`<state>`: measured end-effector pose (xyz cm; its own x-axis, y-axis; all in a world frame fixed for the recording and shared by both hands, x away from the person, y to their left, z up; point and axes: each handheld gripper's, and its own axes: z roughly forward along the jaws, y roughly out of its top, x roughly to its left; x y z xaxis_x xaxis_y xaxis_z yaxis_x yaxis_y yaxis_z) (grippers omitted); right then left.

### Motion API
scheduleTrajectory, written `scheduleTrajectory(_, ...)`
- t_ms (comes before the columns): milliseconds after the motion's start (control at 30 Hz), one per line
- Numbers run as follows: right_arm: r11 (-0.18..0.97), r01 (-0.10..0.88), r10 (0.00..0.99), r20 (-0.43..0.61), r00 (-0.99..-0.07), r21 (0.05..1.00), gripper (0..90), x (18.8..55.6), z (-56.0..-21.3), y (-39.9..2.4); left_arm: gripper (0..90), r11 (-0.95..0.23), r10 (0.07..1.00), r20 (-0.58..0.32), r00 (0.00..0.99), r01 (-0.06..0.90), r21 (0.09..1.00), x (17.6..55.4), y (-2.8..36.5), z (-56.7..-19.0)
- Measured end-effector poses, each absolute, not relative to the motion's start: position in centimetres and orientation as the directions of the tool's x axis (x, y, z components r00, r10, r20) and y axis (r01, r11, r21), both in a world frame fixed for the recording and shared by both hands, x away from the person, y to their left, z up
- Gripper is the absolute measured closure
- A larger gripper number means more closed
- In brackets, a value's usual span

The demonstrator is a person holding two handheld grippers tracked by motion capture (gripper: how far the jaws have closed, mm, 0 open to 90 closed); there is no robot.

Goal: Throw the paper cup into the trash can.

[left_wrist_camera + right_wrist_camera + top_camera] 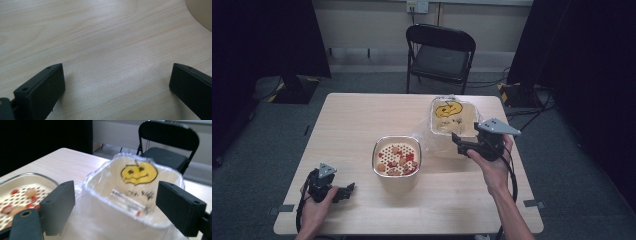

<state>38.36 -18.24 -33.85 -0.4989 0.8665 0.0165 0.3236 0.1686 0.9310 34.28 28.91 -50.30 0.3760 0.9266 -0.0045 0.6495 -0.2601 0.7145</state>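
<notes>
I can make out one sign: a yellow smiley face (139, 173) printed on the clear plastic bag (100, 202) that lines a tub, right of centre in my right gripper view and in the upper middle of my high view. Below it I see dark lines of print (132, 196), too blurred for me to read.

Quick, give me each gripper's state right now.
Left gripper: open, nothing between its jaws, just above the bare table.
Right gripper: open, holding nothing, jaws spread in front of the bag-lined tub.
</notes>
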Motion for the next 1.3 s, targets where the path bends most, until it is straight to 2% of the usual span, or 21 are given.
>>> scheduleTrajectory(433, 0.181, 0.386, 0.873, 0.032, -0.486, 0.905, 14.1, 34.8, -37.7, -20.0, 0.0, -0.259, 0.926, -0.006, 0.377, 0.650, 0.714, 34.3, 28.9, -50.3)
scheduleTrajectory(633, 0.191, 0.436, 0.869, 0.055, -0.491, 0.880, 14.3, 33.4, -40.8, -20.8, 0.0, -0.267, 0.925, 0.001, 0.380, 0.647, 0.714, 34.3, 29.0, -50.3)
scheduleTrajectory(1067, 0.245, 0.553, 0.897, 0.030, -0.441, 0.796, 14.2, 32.7, -47.8, -23.5, 0.0, -0.267, 0.925, 0.001, 0.380, 0.647, 0.714, 34.3, 29.0, -50.3)
scheduleTrajectory(1300, 0.252, 0.608, 0.921, 0.005, -0.389, 0.753, 14.6, 32.5, -49.6, -24.6, 0.0, -0.267, 0.925, 0.001, 0.381, 0.647, 0.714, 34.3, 29.0, -50.3)
